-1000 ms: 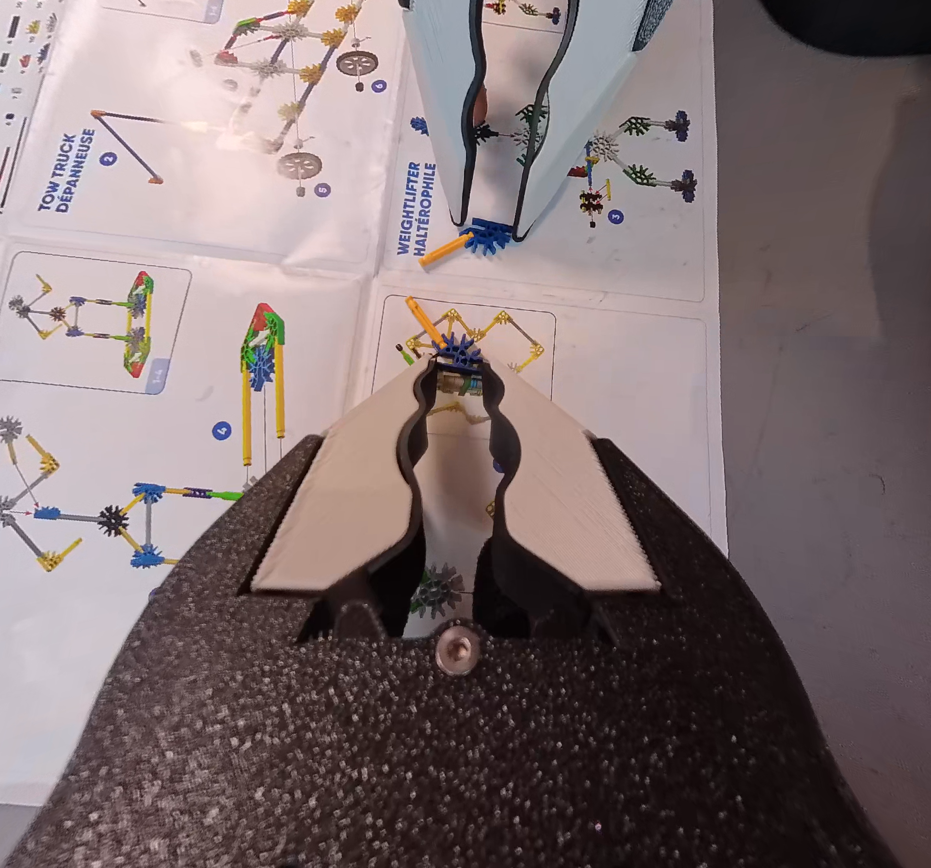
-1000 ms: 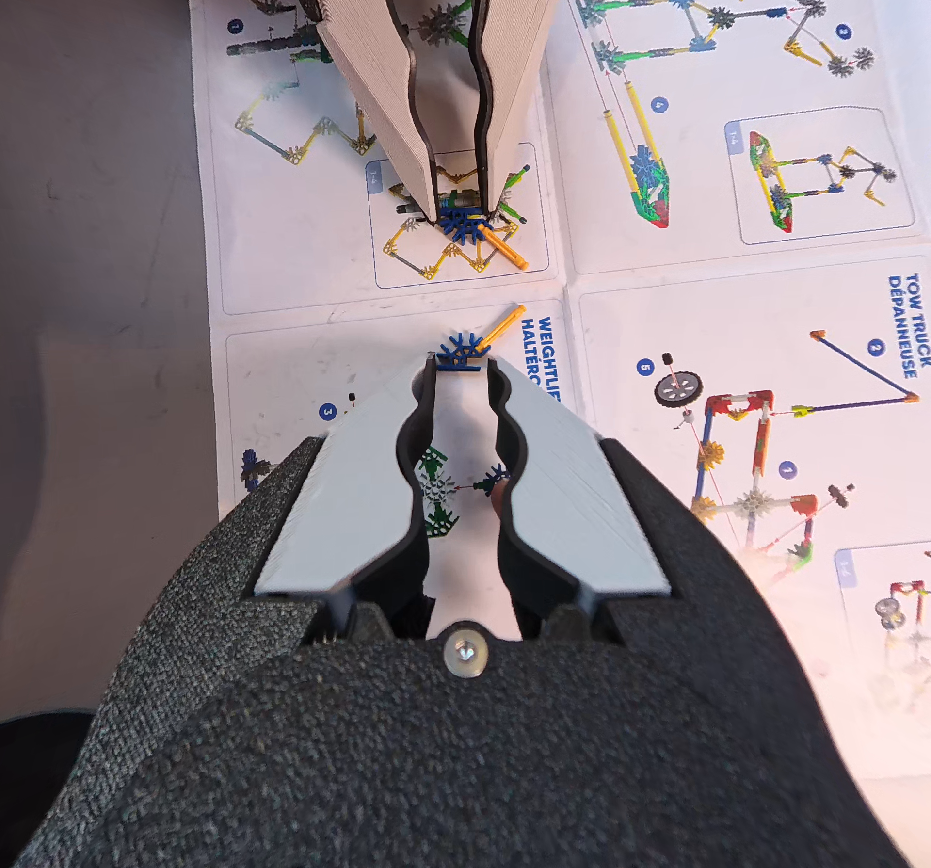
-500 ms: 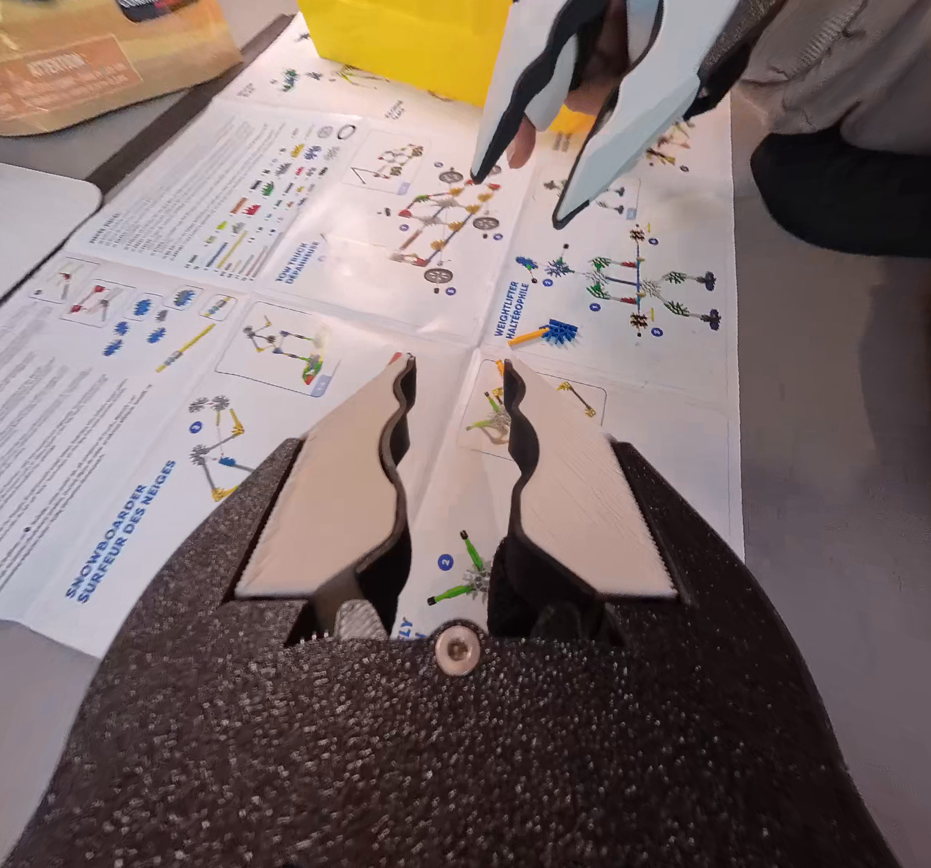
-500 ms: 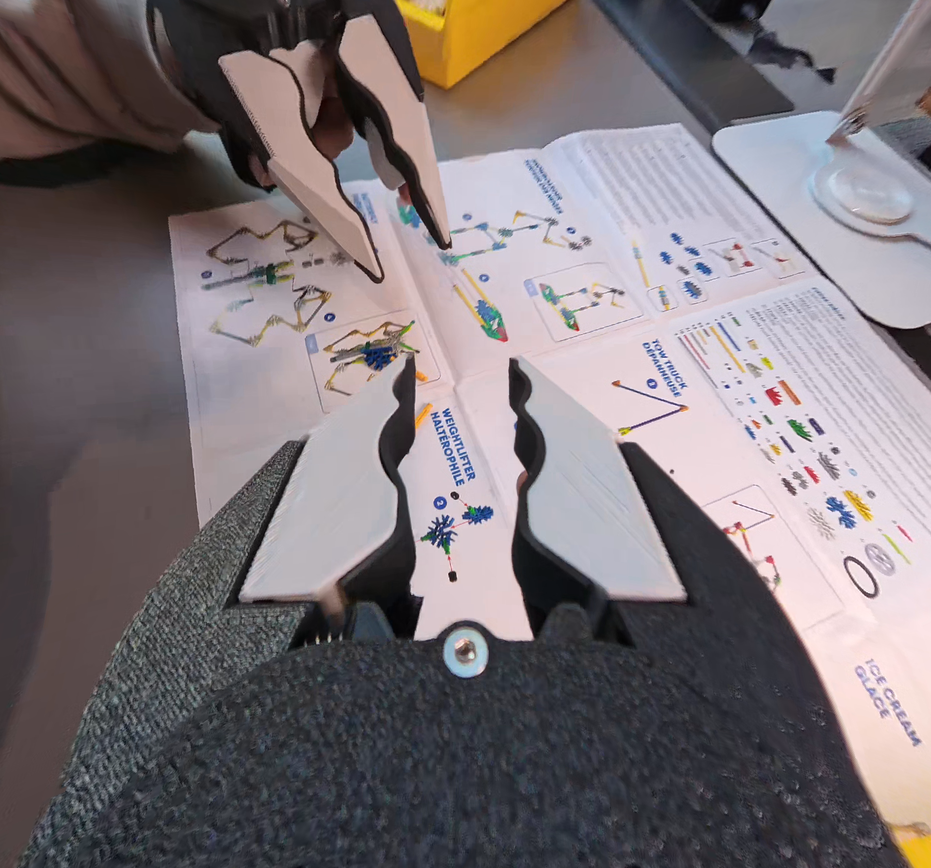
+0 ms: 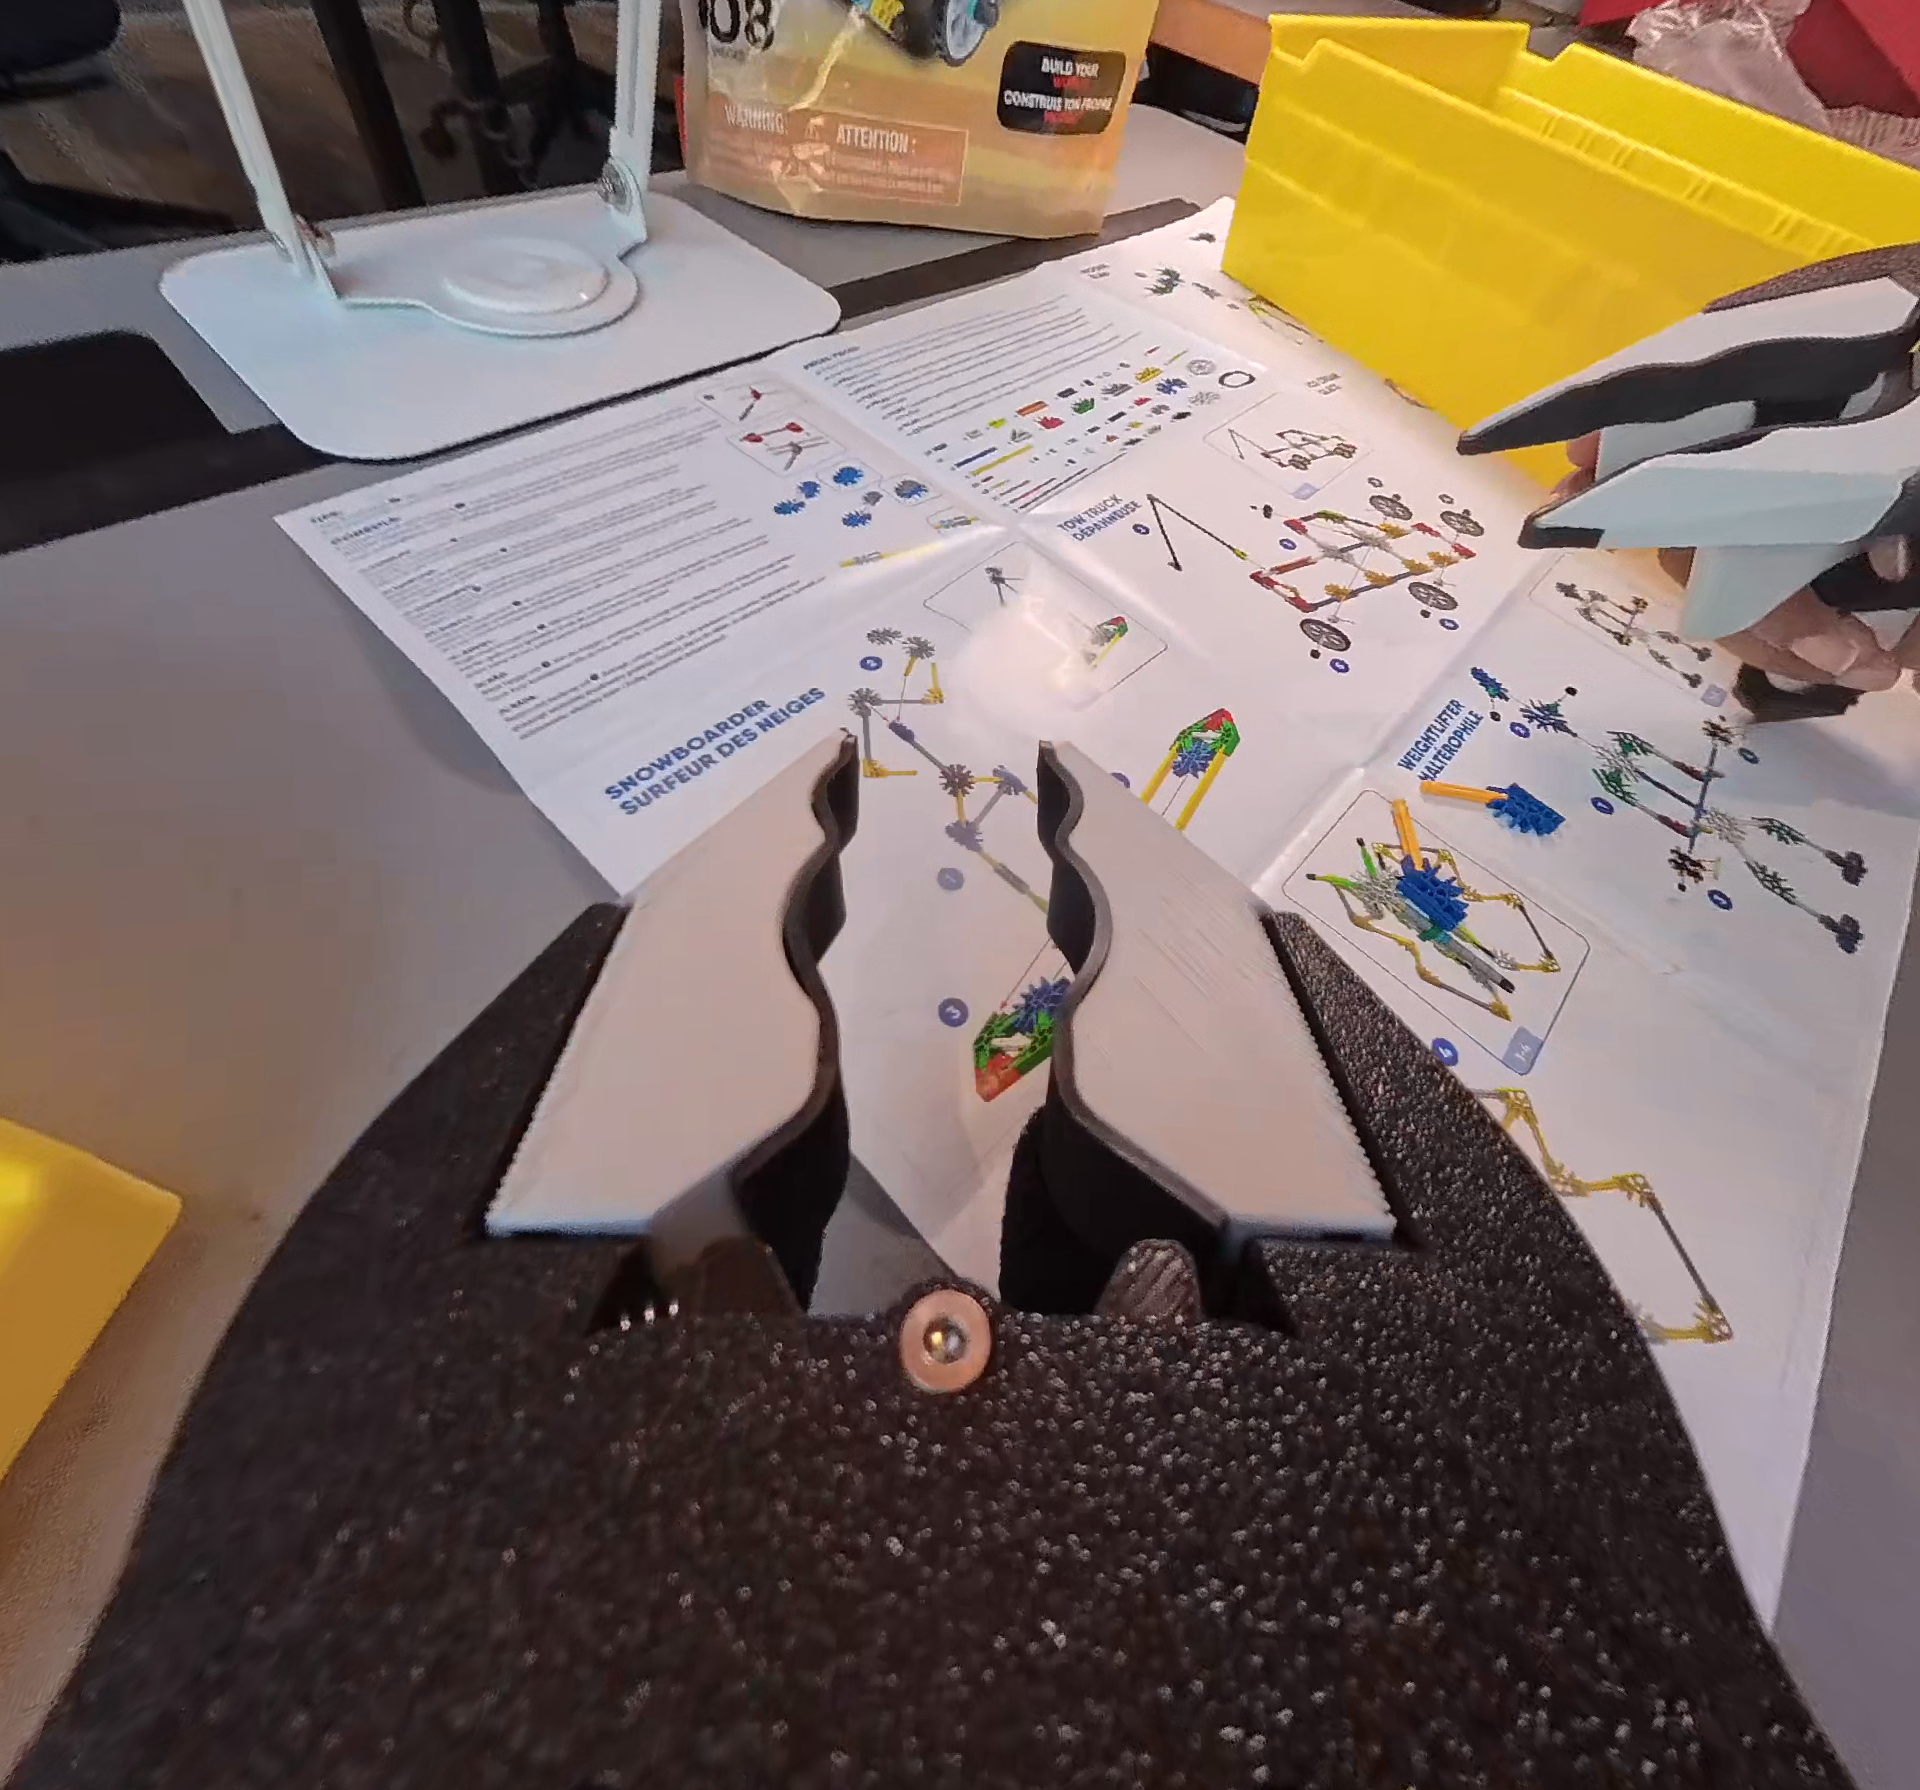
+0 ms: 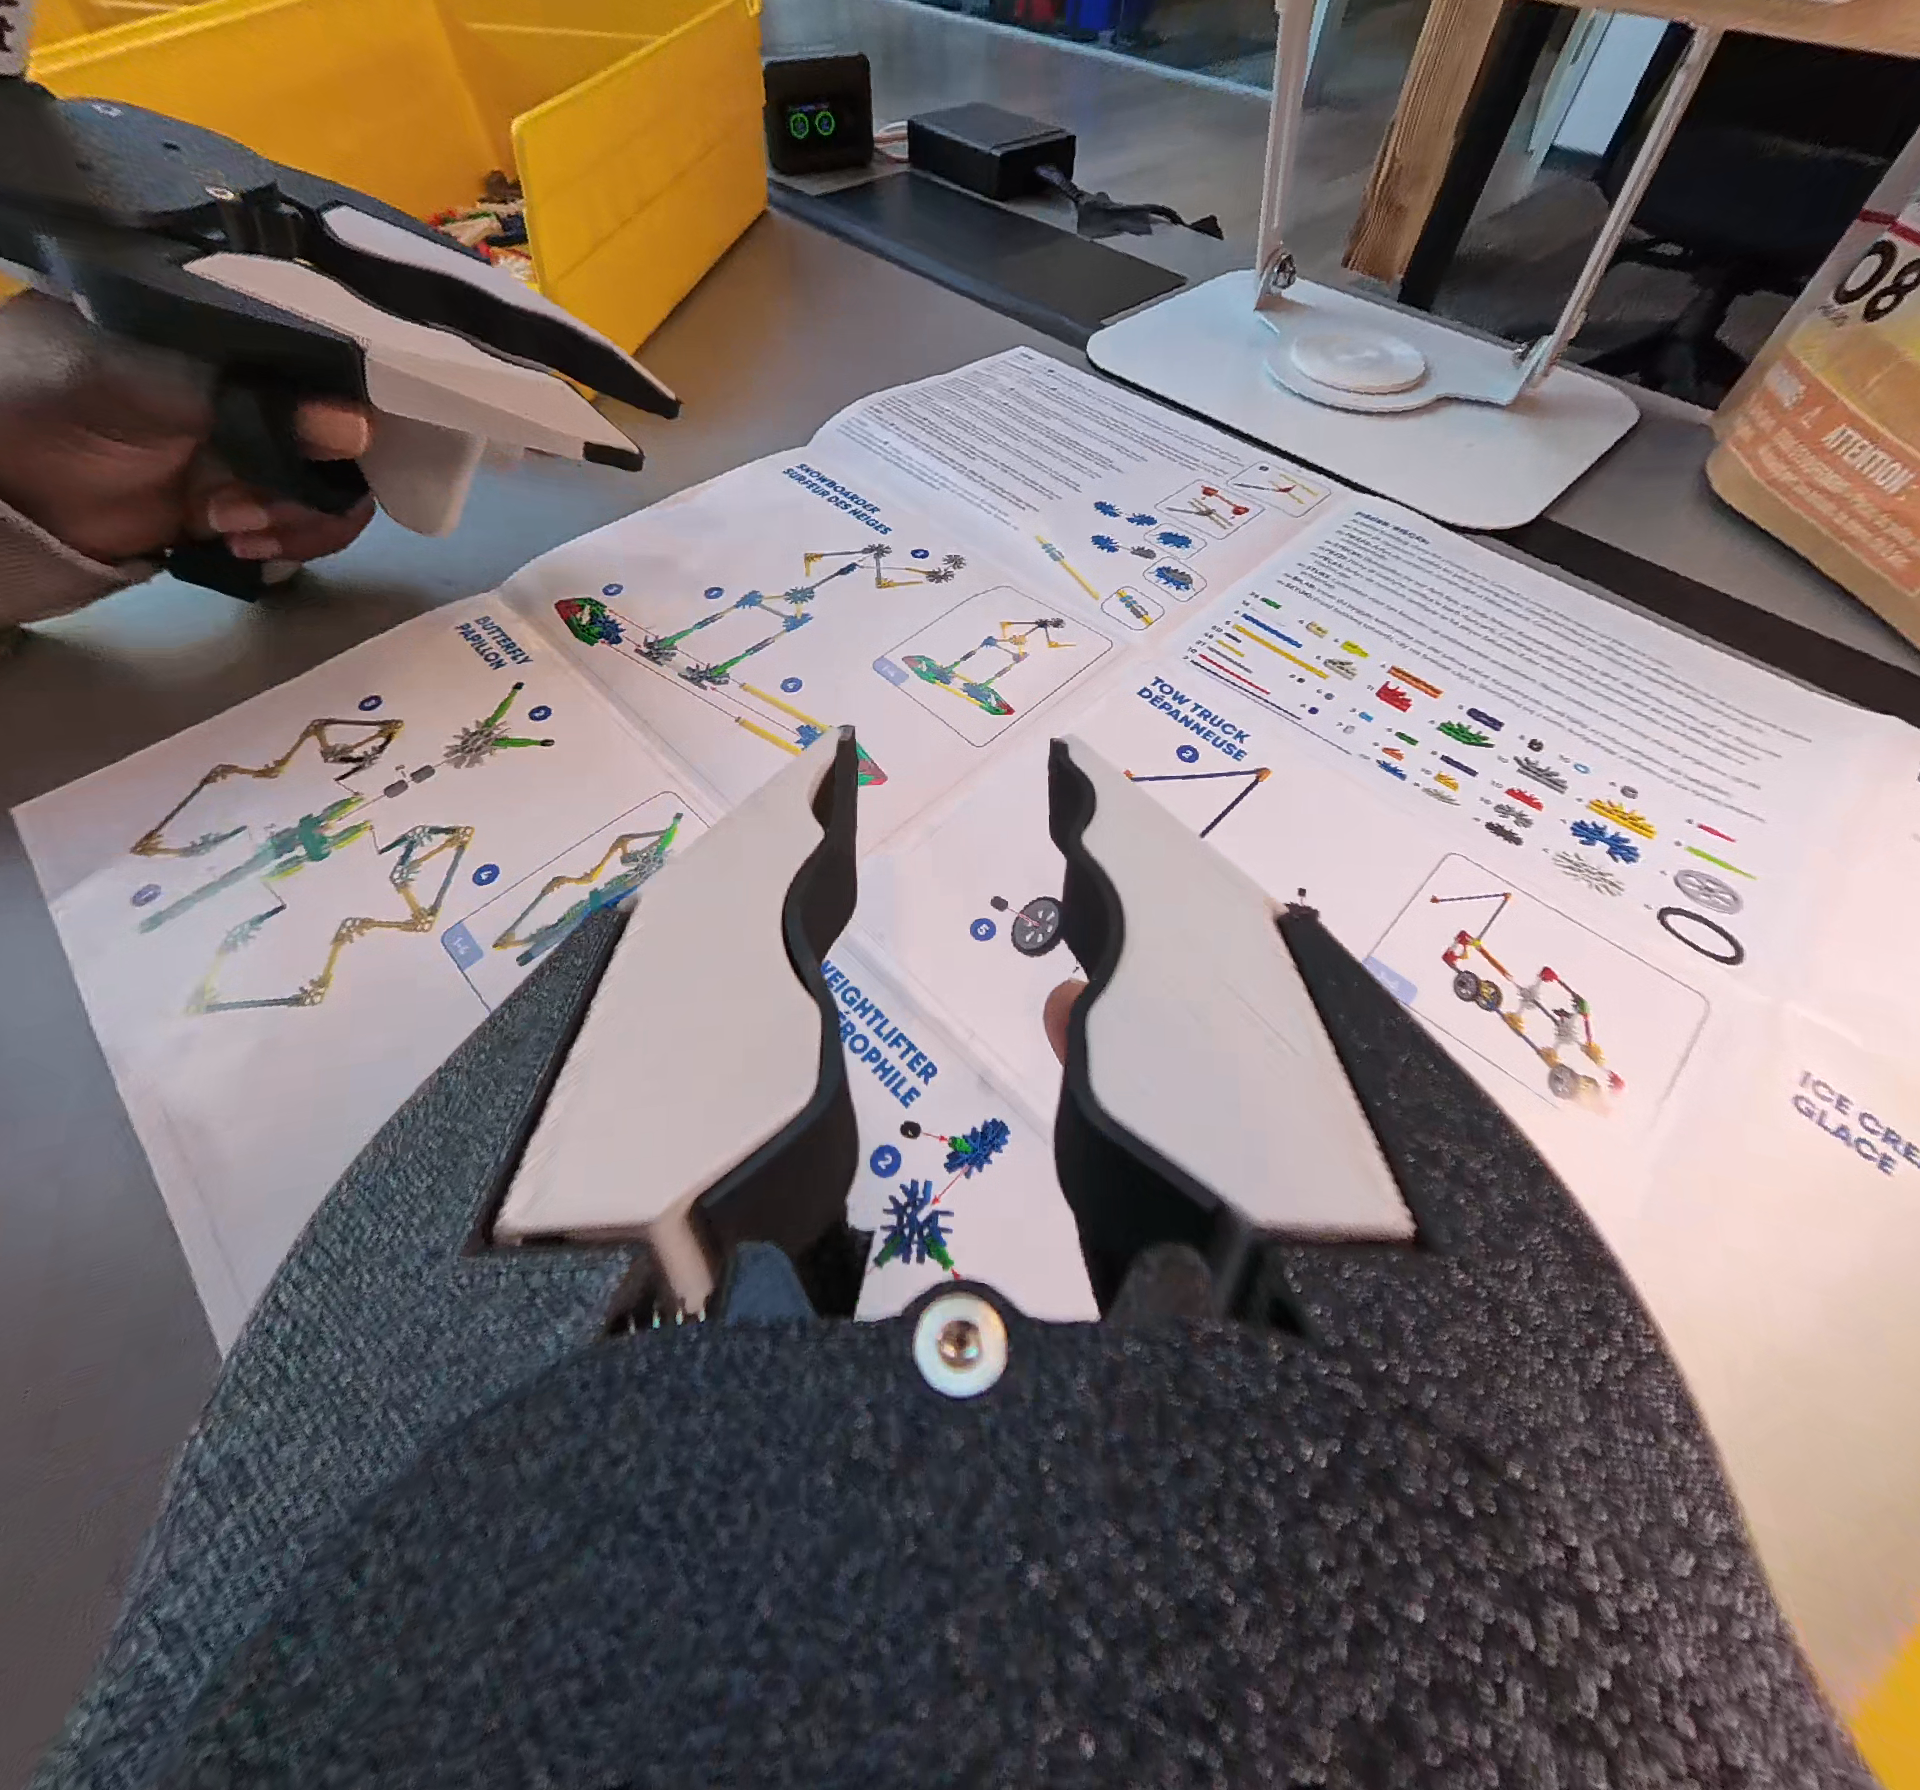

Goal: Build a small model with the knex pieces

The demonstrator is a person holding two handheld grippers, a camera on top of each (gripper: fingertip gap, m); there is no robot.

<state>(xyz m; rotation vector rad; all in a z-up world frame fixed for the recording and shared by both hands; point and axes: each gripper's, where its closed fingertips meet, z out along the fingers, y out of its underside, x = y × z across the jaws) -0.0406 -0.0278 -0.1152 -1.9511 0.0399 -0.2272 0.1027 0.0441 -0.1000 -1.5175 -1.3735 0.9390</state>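
Left gripper: the left gripper (image 5: 945,753) hung above the near half of the instruction sheet (image 5: 727,535), its two fingers spread apart with nothing between them and touching nothing.
Right gripper: the right gripper (image 6: 951,743) was likewise spread and empty, held clear of the paper over the middle fold of the sheet; a person's hand (image 5: 1808,649) showed under it in the left wrist view.
Between them: the two tools were well apart, each pointing across the sheet.
Loose pieces: a blue connector (image 5: 1522,810) with an orange rod (image 5: 1455,791) plugged into it lay flat on the sheet, to the right of the left gripper's tips and nearer the right gripper. Just beside it, on a printed figure, lay what looked like a second blue connector (image 5: 1418,883) with its own rod.
Hidden: from the right wrist view I could not make out either loose piece.
Sheet: unfolded, lying flat on the grey table (image 5: 208,805), covered in coloured build diagrams.
Around: a yellow bin (image 6: 644,140) with mixed toy parts in it stood at the sheet's far edge; a white lamp base (image 5: 499,317) and a printed bag of building pieces (image 5: 914,78) stood beyond the sheet.
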